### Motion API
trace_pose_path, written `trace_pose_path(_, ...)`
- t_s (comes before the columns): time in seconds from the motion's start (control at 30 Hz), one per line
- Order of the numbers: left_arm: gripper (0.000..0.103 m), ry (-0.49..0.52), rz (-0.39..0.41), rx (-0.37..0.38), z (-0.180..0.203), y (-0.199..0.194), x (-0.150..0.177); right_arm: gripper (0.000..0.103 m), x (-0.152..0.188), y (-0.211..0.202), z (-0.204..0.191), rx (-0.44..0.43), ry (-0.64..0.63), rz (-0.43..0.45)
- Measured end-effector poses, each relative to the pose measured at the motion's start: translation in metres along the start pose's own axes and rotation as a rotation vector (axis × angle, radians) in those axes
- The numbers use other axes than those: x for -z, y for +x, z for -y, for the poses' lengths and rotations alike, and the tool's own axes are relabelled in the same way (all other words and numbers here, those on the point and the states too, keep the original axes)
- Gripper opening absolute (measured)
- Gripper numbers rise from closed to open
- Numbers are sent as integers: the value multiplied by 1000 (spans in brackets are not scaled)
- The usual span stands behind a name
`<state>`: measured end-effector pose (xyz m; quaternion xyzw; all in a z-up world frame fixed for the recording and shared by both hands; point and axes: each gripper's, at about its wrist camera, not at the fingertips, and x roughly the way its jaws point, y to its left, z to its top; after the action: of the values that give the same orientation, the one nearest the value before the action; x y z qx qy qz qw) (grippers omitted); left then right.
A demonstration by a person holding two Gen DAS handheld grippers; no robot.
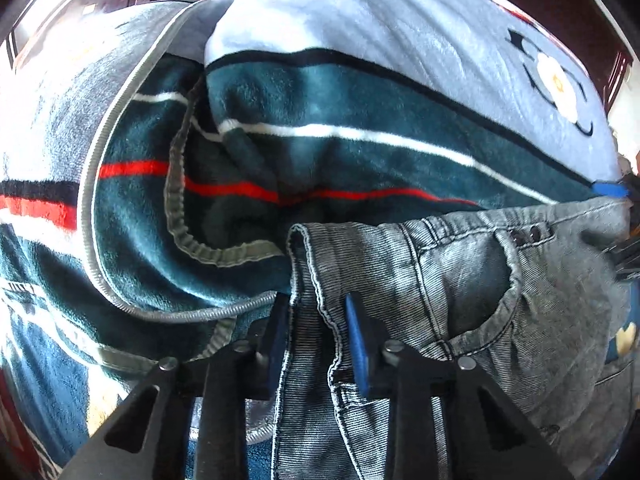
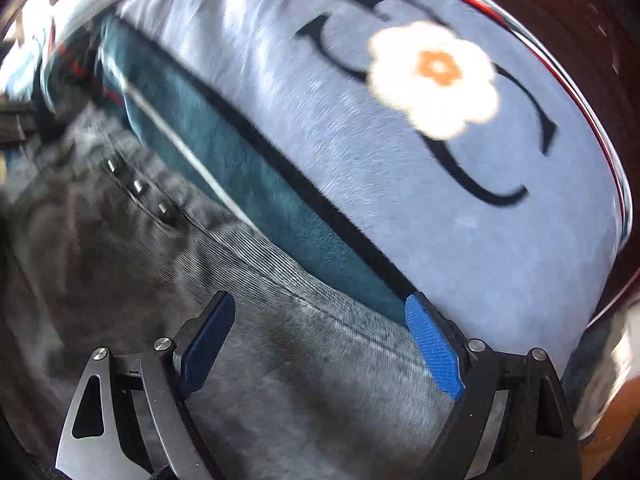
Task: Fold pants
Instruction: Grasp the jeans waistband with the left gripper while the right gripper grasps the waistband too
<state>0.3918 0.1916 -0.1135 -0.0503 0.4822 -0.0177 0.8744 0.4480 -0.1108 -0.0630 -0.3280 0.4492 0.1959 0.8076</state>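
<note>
My left gripper (image 1: 320, 344) pinches the near-left waistband corner of the pants (image 1: 460, 300); my right gripper (image 2: 324, 348) hangs spread over the far-right hem. The grey jeans lie on a striped fleece blanket (image 1: 360, 92). Denim looks heavy, floppy; I'd grab thick seamed edges.

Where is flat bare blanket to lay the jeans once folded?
Free: the pale blue blanket around the flower, beyond the black stripe. Crowded: the rumpled fold with grey trim left of the jeans, where the left gripper works.
</note>
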Motion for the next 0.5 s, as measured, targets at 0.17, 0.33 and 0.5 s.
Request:
trace_pose_path(0.17,27,-7,2,22,-11,0,-1,73,-1,18,-13,37,-62,-42)
trace_pose_path(0.33,24,-21,13,29,-15,-5,-1,14,0,8,-14,-40,-42,-44)
trace_pose_path(0.5,19,-48,43,65,-15,-25,2,10,1,-12,-19,-61,-44,-20)
